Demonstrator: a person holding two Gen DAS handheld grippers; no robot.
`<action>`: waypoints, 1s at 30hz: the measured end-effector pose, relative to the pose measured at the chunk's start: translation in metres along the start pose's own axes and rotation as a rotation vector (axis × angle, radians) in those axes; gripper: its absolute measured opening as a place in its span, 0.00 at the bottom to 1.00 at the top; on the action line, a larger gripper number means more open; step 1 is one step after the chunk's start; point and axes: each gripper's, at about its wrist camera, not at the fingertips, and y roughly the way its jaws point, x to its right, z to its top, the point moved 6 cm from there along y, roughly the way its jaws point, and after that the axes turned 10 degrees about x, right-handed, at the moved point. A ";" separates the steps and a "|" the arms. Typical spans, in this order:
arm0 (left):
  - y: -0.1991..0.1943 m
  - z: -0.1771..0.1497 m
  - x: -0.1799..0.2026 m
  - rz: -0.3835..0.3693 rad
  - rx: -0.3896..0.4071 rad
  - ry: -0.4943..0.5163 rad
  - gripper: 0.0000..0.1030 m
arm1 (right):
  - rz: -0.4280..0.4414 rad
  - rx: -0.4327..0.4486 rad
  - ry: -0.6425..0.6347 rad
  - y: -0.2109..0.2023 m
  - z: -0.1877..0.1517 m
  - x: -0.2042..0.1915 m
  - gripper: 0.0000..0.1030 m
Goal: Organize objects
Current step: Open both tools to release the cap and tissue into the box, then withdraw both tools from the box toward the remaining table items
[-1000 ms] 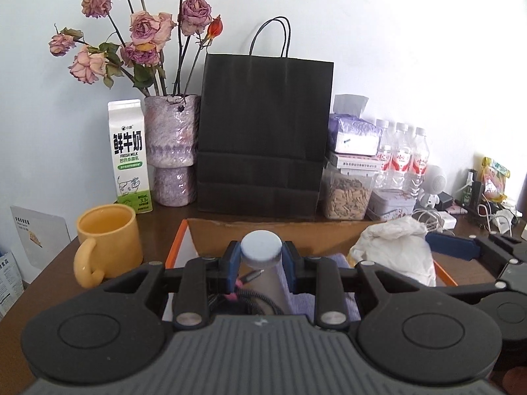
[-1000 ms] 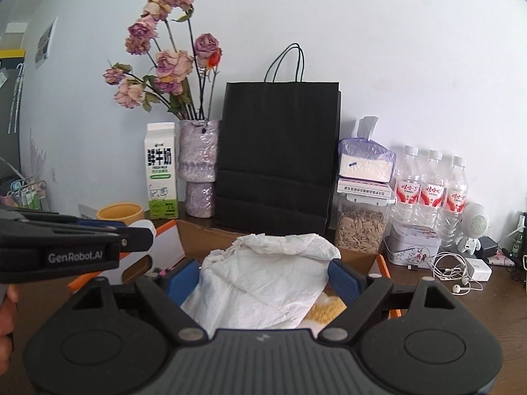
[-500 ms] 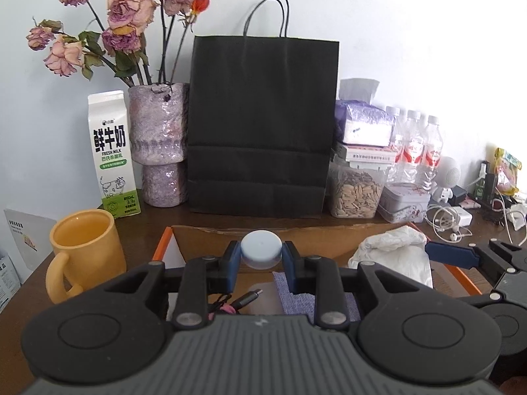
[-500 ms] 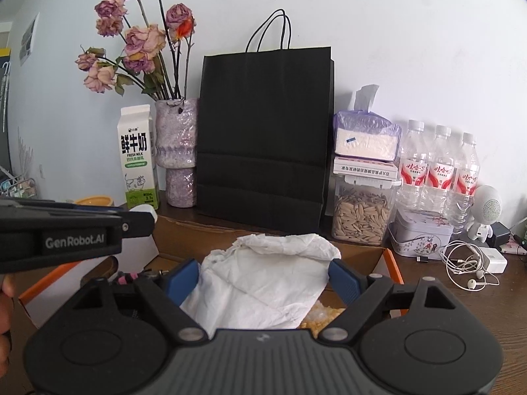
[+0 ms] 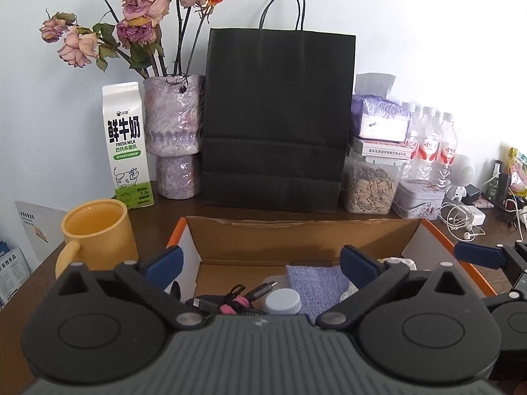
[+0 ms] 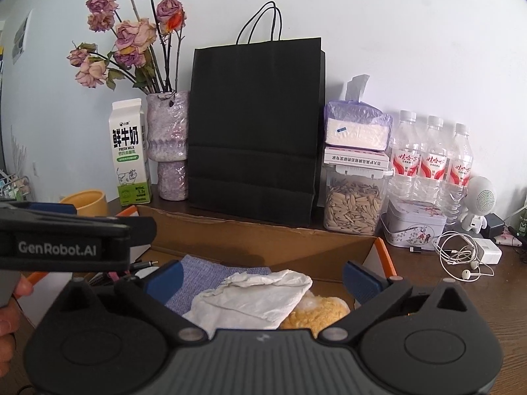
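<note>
My left gripper (image 5: 260, 260) is opening wide, empty – the capped bottle (image 5: 282, 301) lies below it in the cardboard box (image 5: 296, 230); my right gripper (image 6: 262, 275) is opening too, over the white cloth (image 6: 253, 299) – nothing held
</note>
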 end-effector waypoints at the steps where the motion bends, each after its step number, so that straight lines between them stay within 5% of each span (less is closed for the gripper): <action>1: 0.000 -0.001 0.000 -0.001 -0.003 0.001 1.00 | 0.000 0.000 -0.001 0.000 0.000 0.000 1.00; 16: -0.029 0.001 0.002 -0.020 0.037 0.005 1.00 | 0.008 0.038 -0.024 -0.026 0.001 -0.004 1.00; 30: -0.092 -0.012 -0.007 -0.052 0.051 -0.004 1.00 | 0.033 0.071 -0.041 -0.093 -0.009 -0.022 1.00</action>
